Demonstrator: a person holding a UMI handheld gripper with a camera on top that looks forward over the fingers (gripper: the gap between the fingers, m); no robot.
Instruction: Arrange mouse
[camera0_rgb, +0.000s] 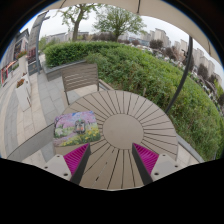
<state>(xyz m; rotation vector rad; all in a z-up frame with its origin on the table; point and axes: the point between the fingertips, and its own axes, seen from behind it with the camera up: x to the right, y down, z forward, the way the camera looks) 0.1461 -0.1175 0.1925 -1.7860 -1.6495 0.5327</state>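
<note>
Magenta pads (77, 157) line the inner faces of my two fingers, which stand apart with nothing between them; my gripper (110, 160) is open and hovers over the near edge of a round wooden slatted table (130, 125). Between the fingers only bare slats show, radiating from a plain central disc. Just ahead of my left finger, lying flat on the tabletop, is a rectangular mouse mat (77, 127) printed with a pale, flowery picture; it sits square to the near rim, presumably so that a mouse can be set on it within easy reach of a seated user. No mouse can be made out on the mat, on the slats, or between my fingers, so I cannot tell where the task's object is; it may lie outside the field of view. Beyond the table stands a wooden chair (82, 77), pushed close to the far rim. Behind it runs a clipped hedge (130, 62), with trees (118, 20) and buildings further off, and a paved terrace (25, 115) extends to my left. In my judgement the arranging step has not begun: the fingers are spread in readiness, and the next move requires locating the mouse first.
</note>
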